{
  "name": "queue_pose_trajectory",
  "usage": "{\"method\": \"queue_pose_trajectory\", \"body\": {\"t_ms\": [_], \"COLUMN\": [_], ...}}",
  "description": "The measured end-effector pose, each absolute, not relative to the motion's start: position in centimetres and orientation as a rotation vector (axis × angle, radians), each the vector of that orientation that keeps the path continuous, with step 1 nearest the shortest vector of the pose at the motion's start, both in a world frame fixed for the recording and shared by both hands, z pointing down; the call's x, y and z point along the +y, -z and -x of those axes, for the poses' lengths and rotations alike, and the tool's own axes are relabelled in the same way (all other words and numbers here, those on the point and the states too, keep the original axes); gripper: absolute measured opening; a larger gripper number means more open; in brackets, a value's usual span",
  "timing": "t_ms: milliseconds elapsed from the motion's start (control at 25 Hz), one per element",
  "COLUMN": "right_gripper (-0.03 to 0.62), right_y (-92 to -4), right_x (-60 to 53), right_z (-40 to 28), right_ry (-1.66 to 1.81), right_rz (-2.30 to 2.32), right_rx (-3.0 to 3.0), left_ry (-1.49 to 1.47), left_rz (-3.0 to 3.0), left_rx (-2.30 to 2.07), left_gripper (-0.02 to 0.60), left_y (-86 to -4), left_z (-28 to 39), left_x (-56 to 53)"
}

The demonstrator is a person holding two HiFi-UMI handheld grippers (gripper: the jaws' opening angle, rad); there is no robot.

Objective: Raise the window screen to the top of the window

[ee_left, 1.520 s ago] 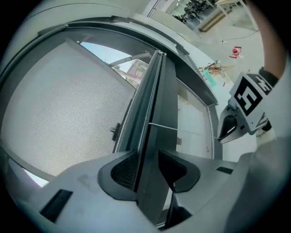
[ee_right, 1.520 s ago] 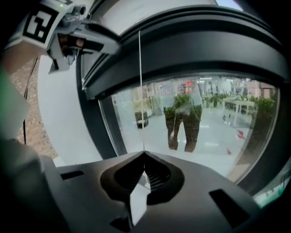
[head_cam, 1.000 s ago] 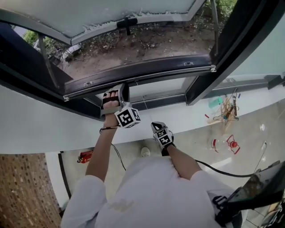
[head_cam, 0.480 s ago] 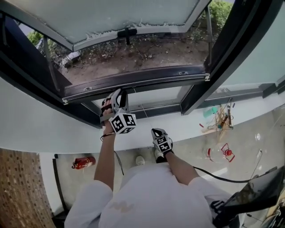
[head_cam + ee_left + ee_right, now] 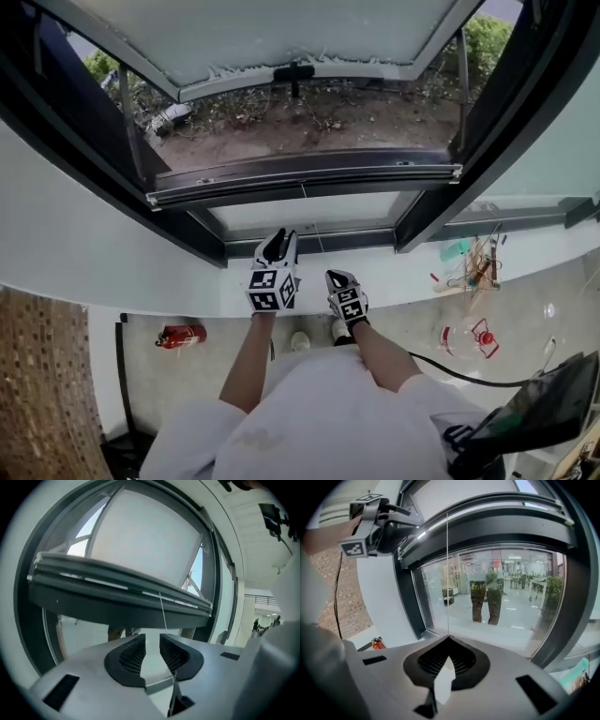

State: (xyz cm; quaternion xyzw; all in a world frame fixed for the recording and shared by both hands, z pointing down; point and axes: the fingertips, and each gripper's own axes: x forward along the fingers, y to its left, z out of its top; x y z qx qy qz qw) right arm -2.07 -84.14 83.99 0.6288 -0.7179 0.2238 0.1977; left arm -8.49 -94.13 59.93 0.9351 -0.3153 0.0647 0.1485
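The window screen's dark bottom bar [image 5: 300,178] spans the window opening a little above both grippers. A thin pull cord [image 5: 447,573] drops straight from it. My right gripper [image 5: 448,638] is shut on that cord at its jaw tips and sits low in front of the person [image 5: 339,277]. My left gripper [image 5: 281,236] stands just left of it, pointing up at the bar [image 5: 117,592]. Its jaws [image 5: 152,637] are apart with only a gap between the pads. In the left gripper view the cord [image 5: 161,609] runs down past the right jaw's tip, outside the gap.
The glass sash [image 5: 281,37] is swung outward over bare ground. A white sill [image 5: 94,253] runs below the dark frame. On the floor lie a red extinguisher [image 5: 176,336], a black cable [image 5: 459,367] and small clutter [image 5: 473,253] at the right.
My left gripper came down and to the right from beside the bar, rolled over, and now stands next to the right gripper. The right gripper stayed put on the cord.
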Motion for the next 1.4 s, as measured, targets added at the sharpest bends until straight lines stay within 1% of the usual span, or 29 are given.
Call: {"method": "queue_pose_trajectory", "body": {"t_ms": [120, 280, 560, 880, 1200, 1400], "right_gripper": [0.002, 0.003, 0.003, 0.002, 0.002, 0.003], "right_y": [-83.2, -81.5, -81.3, -80.5, -78.2, -75.7], "right_x": [-85.4, -87.3, -88.6, -89.9, -91.7, -93.7], "right_z": [2.5, 2.4, 2.5, 1.8, 2.3, 1.4], "right_ry": [-0.6, -0.541, -0.524, -0.508, -0.417, -0.42], "right_rz": [-1.773, -1.8, -1.802, -1.845, -1.859, -1.956], "right_rx": [-2.035, -2.05, -2.058, -2.057, -2.103, -2.13], "left_ry": [-0.266, -0.269, -0.135, -0.051, -0.041, -0.029], "left_rz": [-2.683, -2.672, -2.705, -2.692, -2.757, -2.768], "left_rx": [-0.879, -0.925, -0.911, -0.903, -0.896, -0.886], "left_gripper": [0.091, 0.091, 0.074, 0.02, 0.014, 0.014], "left_y": [-63.2, -64.0, -61.1, -58.6, -56.9, -56.5], "left_z": [8.5, 9.0, 9.6, 10.0, 9.1, 8.6], "left_x": [-91.6, -90.5, -91.3, -92.4, -92.9, -93.4]}}
